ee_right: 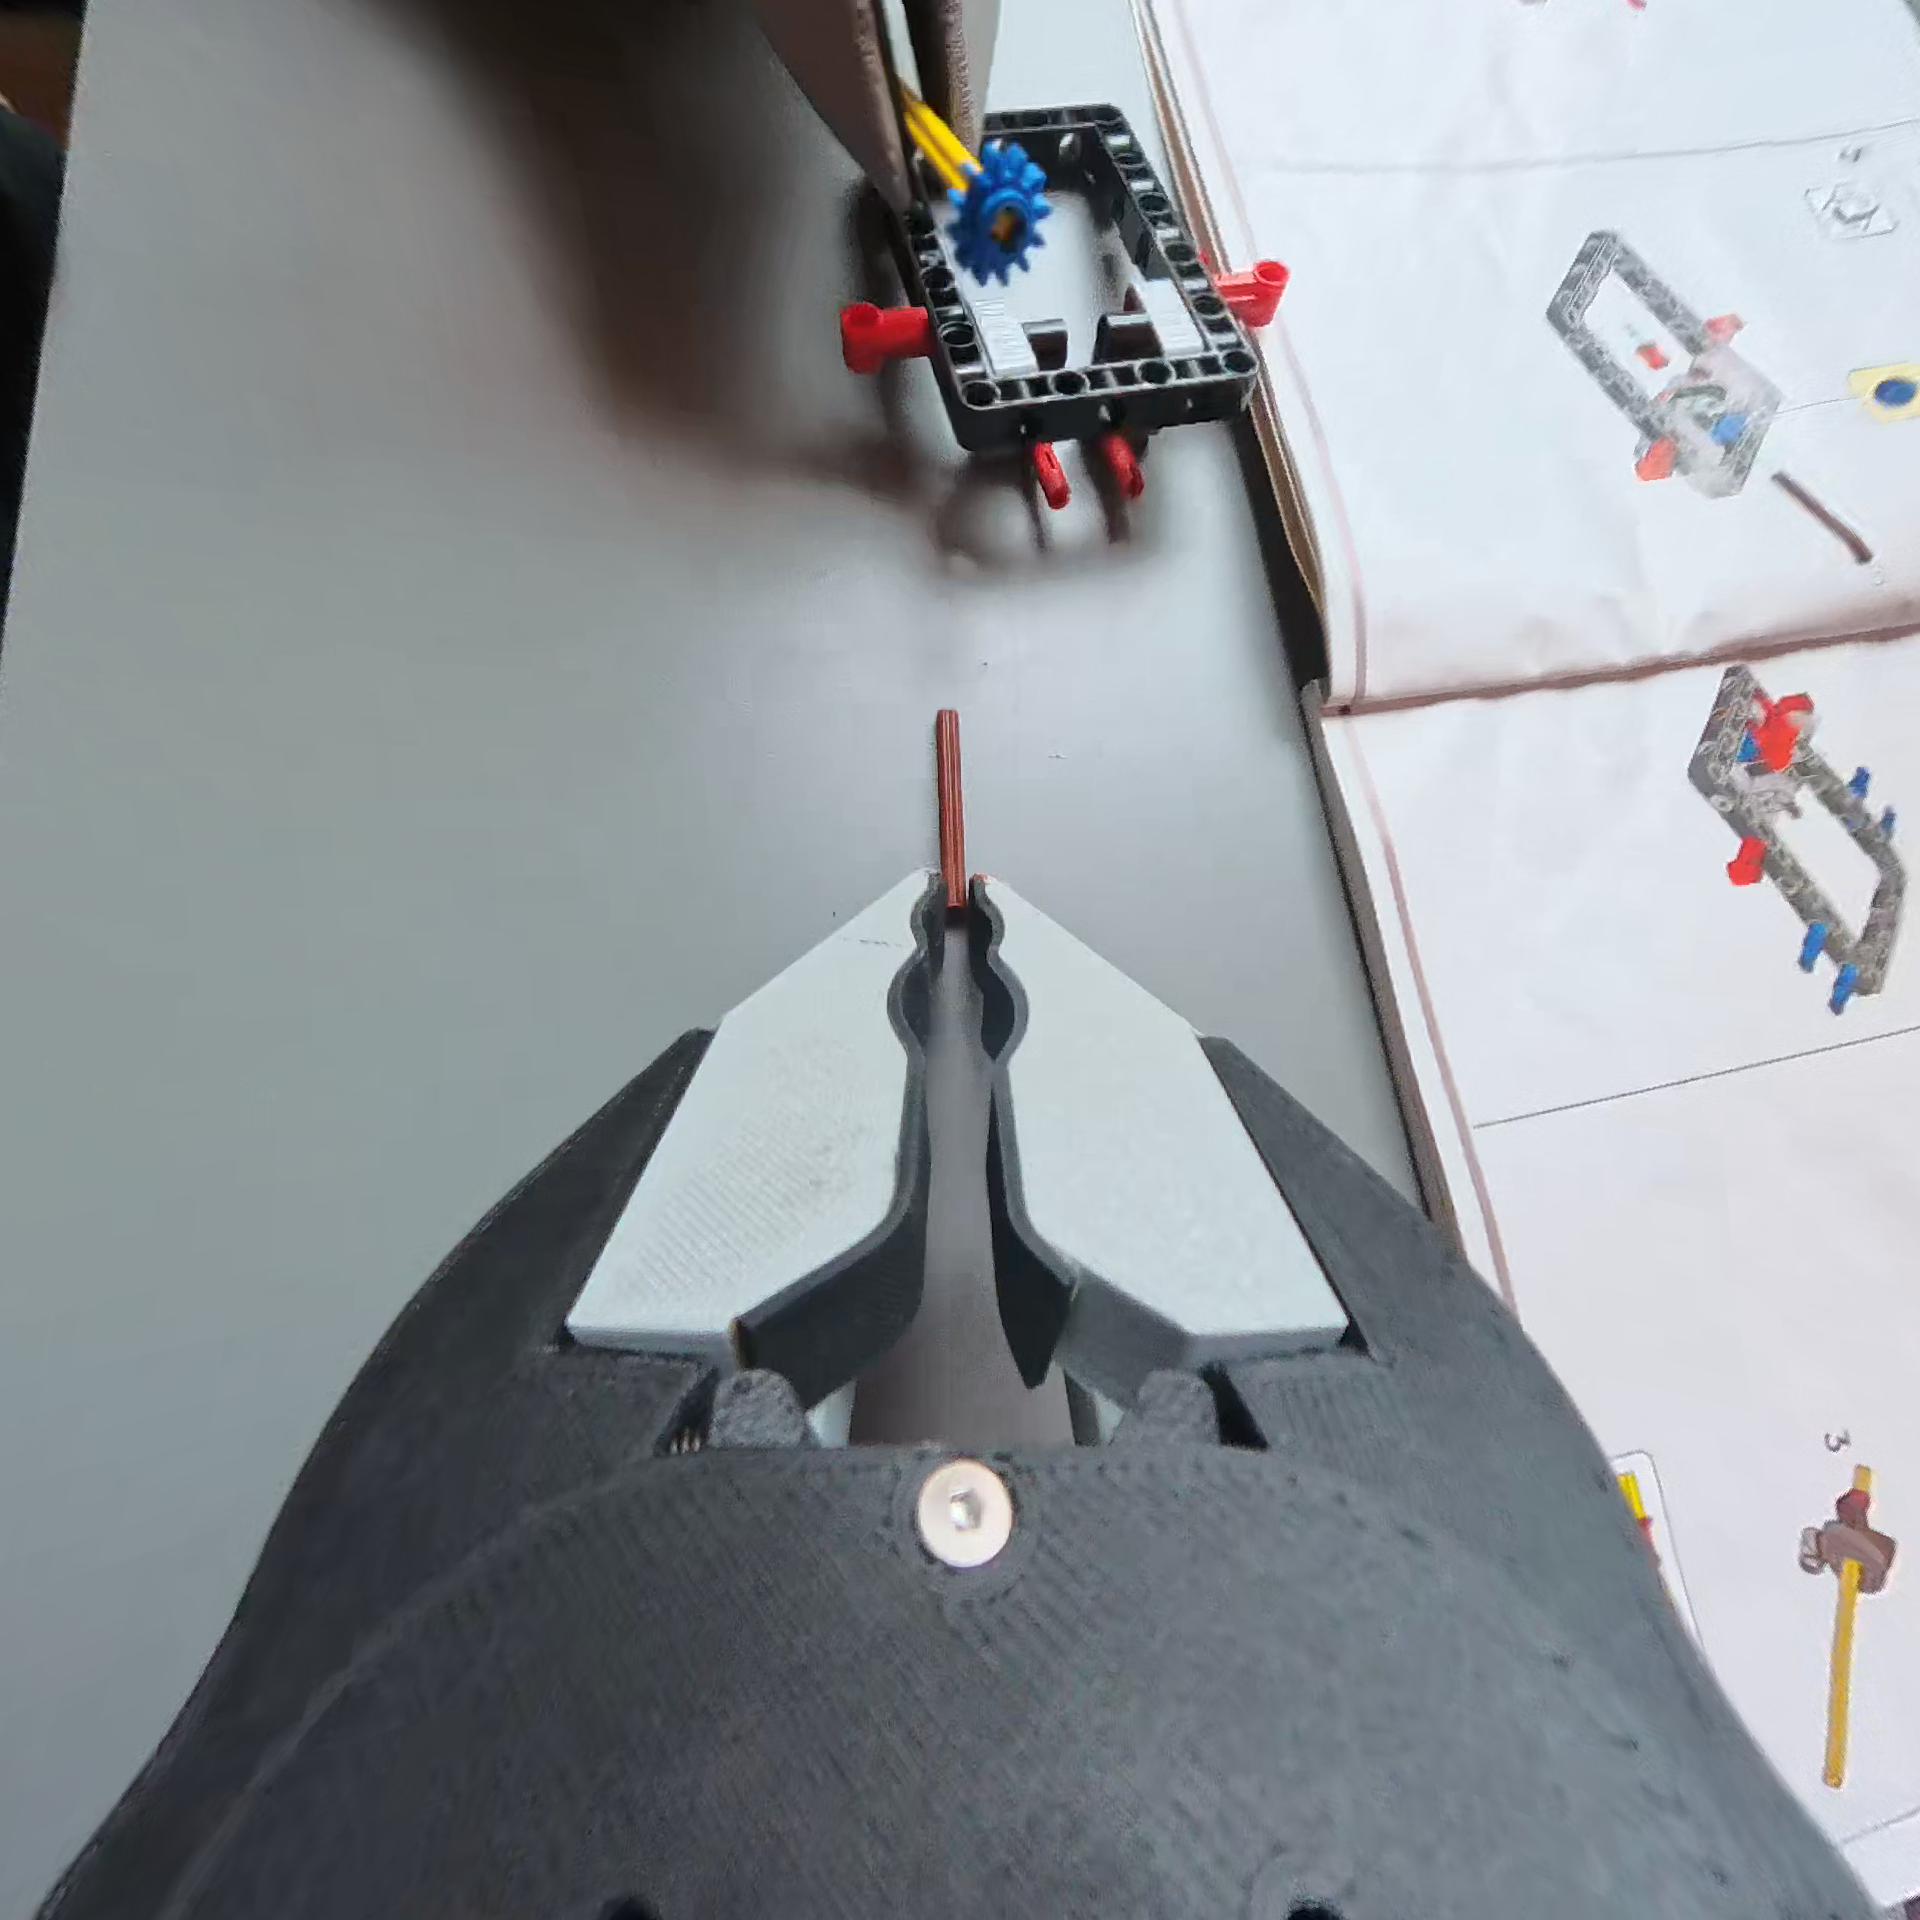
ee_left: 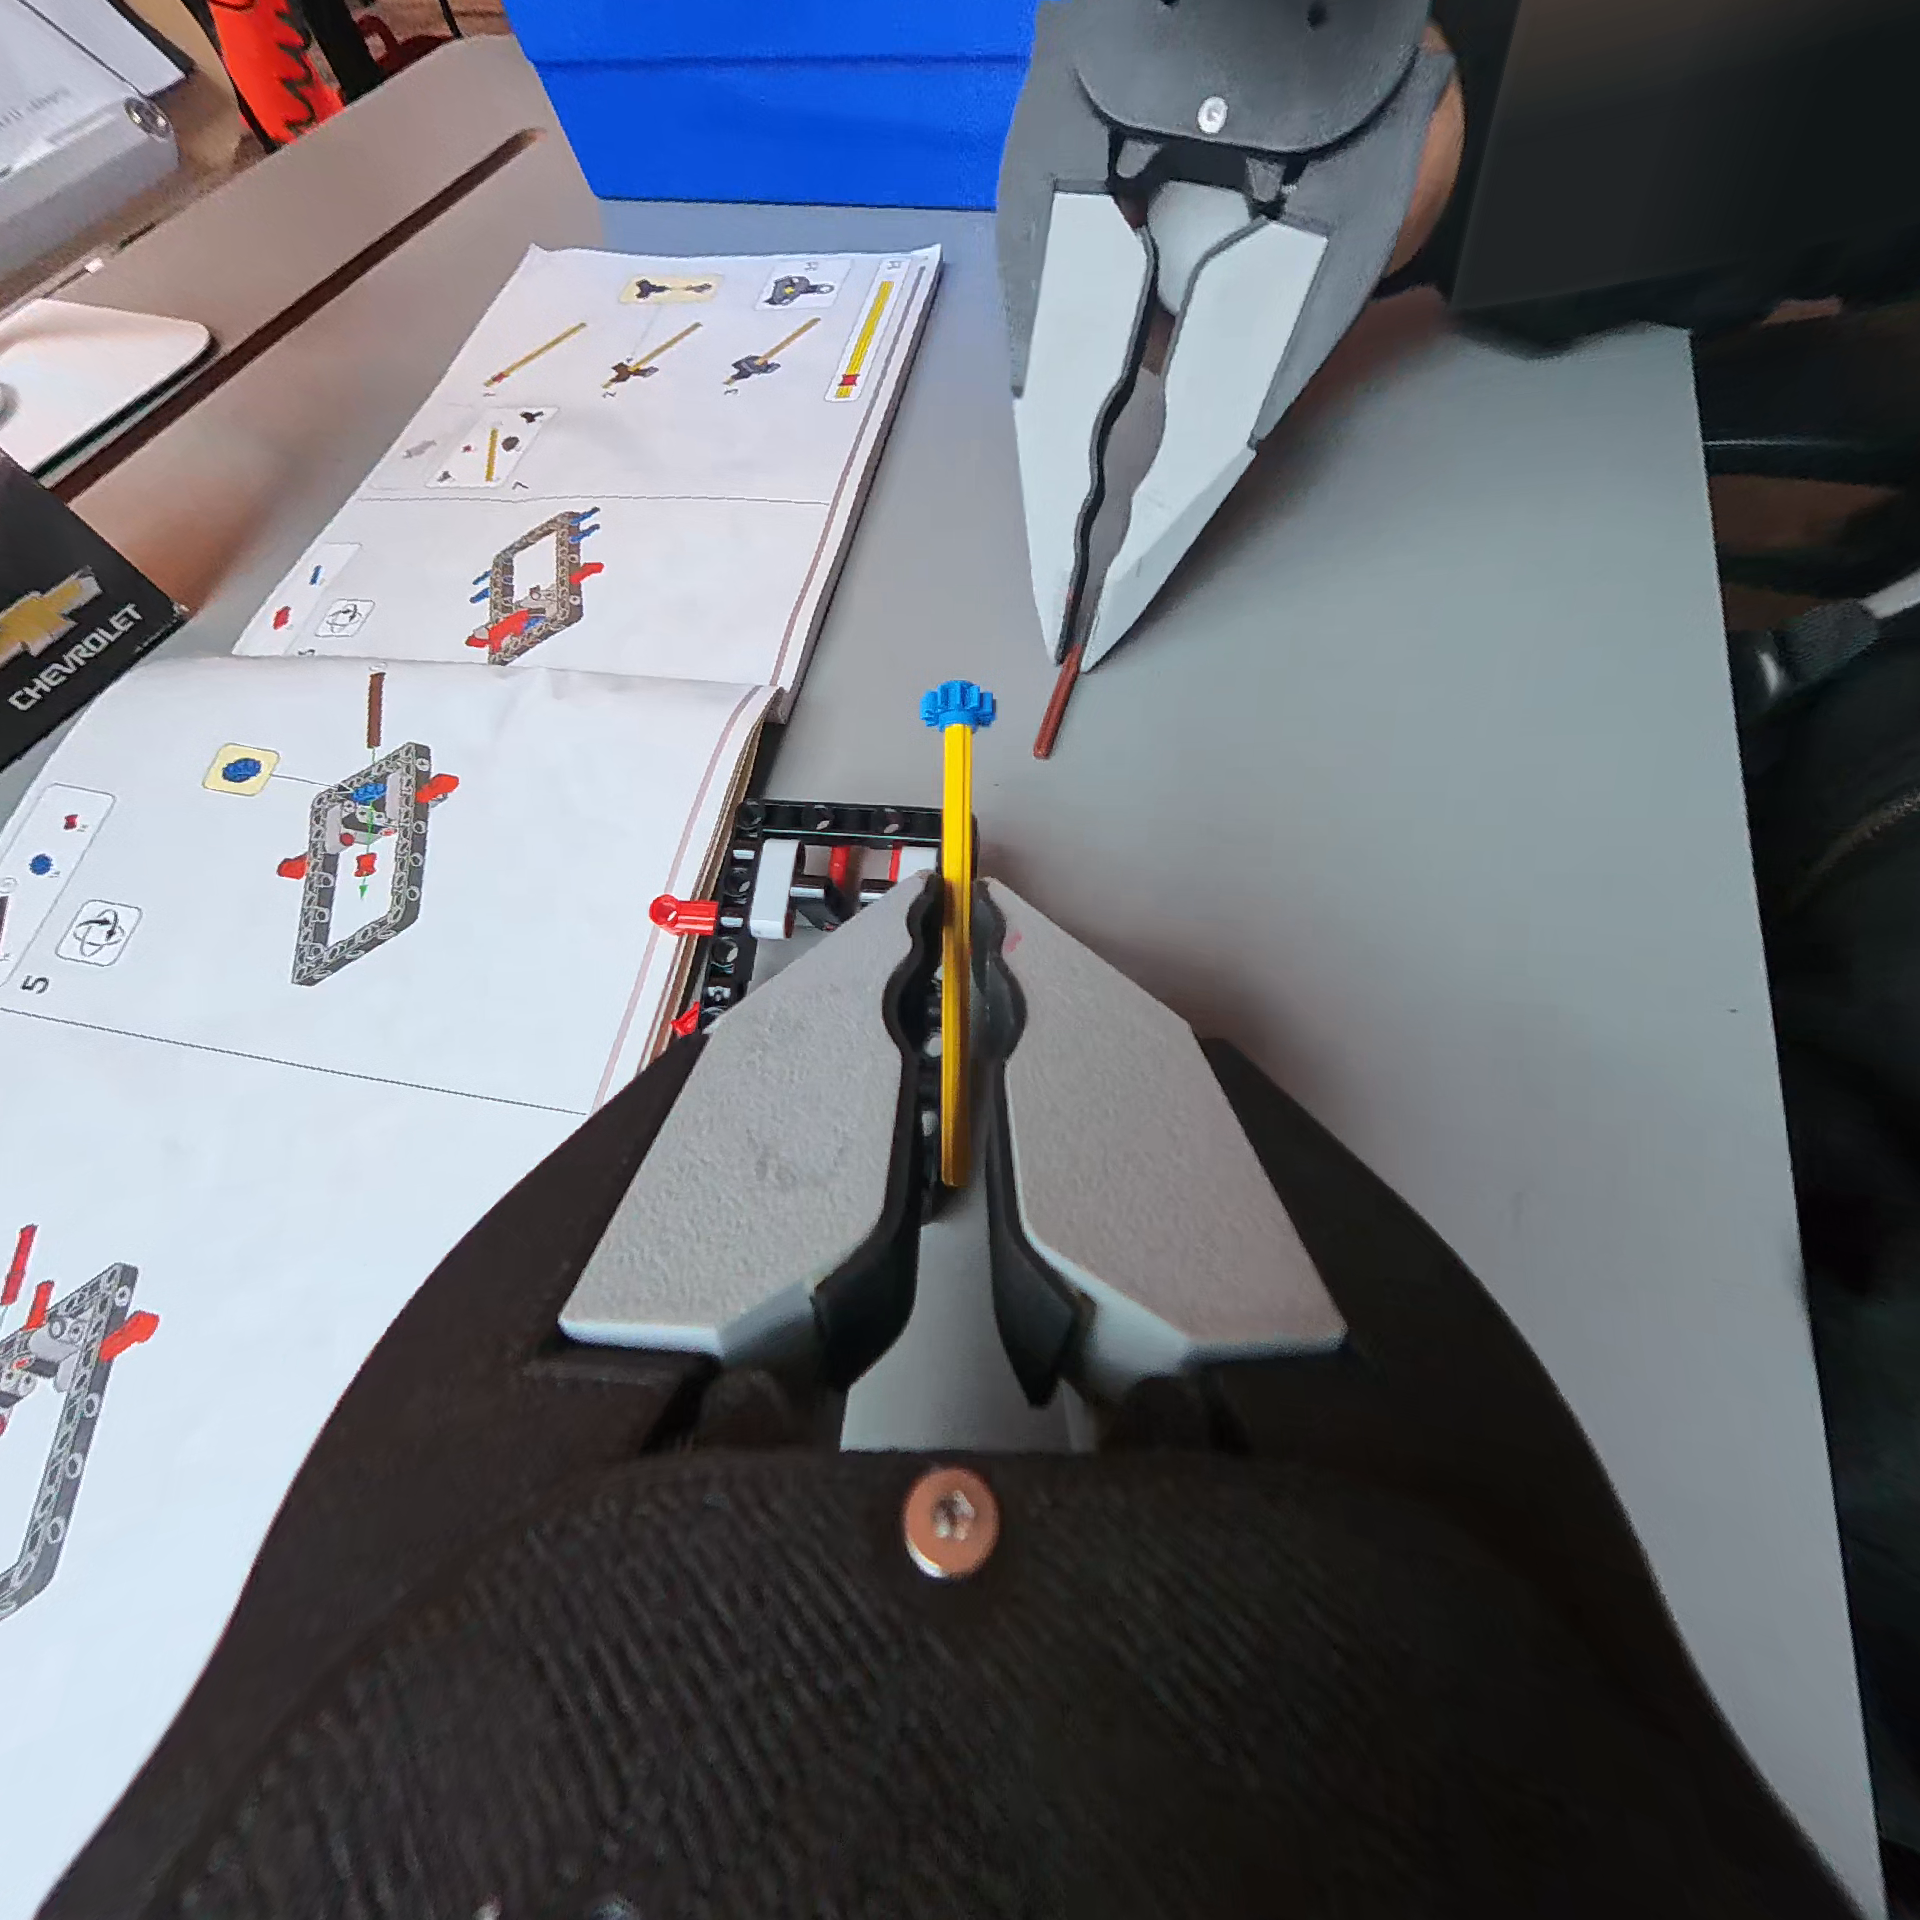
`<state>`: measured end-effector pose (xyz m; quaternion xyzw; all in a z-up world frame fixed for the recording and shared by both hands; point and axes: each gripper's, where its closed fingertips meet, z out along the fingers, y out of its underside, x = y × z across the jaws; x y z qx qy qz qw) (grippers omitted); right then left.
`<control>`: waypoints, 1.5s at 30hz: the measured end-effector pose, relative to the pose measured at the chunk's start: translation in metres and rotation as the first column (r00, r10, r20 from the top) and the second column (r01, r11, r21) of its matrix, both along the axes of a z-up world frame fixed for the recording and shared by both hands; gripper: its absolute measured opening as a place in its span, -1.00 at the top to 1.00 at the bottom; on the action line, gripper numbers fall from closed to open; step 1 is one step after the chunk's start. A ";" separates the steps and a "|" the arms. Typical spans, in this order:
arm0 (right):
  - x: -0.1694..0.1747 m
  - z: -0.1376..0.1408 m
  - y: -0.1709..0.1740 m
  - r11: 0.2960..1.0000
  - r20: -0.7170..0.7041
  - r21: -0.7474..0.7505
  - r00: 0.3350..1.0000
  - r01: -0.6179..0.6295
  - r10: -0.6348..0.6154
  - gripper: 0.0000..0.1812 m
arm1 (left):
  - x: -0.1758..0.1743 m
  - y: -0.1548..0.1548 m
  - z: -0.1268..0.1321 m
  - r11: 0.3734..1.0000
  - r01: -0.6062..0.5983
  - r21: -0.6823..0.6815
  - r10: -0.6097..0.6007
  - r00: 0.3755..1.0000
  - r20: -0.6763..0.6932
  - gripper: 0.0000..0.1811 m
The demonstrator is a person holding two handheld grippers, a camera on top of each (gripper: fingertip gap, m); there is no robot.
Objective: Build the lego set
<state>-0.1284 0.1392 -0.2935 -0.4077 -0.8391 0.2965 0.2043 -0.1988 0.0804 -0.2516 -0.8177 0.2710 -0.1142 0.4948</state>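
My left gripper (ee_left: pixel 956 883) is shut on a yellow axle (ee_left: pixel 957 810) with a blue gear (ee_left: pixel 957 704) on its far end, held above the table. Below it lies a black rectangular frame (ee_left: pixel 831 823) with red pins (ee_left: pixel 681 914) and grey inner parts. My right gripper (ee_right: pixel 954 883) is shut on a thin brown axle (ee_right: pixel 948 795) that sticks out past its tips. It also shows in the left wrist view (ee_left: pixel 1075 649), across from my left gripper. In the right wrist view the frame (ee_right: pixel 1101 390) lies ahead, with the gear (ee_right: pixel 1000 213) over its far end.
An open instruction booklet (ee_left: pixel 436 831) lies left of the frame, also seen in the right wrist view (ee_right: pixel 1621 436). A blue box (ee_left: pixel 790 114) stands at the back. A black carton (ee_left: pixel 62 644) sits at the left. The table edge (ee_left: pixel 1745 831) runs along the right. The gap from one gripper's tips to the other's is roughly 11 cm. From either gripper's tips it is about 30 cm to the black carton (ee_left: pixel 62 644).
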 end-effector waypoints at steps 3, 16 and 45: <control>0.000 0.000 -0.002 1.000 -0.029 0.018 0.999 -0.017 0.018 0.99 | 0.000 -0.003 0.003 1.000 0.007 0.012 -0.008 1.000 0.022 0.97; -0.007 0.012 -0.001 0.995 -0.053 -0.097 0.999 -0.004 -0.001 1.00 | 0.014 -0.007 -0.021 0.996 0.086 -0.036 -0.092 0.969 -0.229 0.97; -0.018 0.036 0.006 0.994 -0.130 -0.055 0.988 -0.094 0.086 1.00 | 0.001 -0.010 0.000 0.998 0.025 -0.059 -0.034 0.987 -0.158 0.98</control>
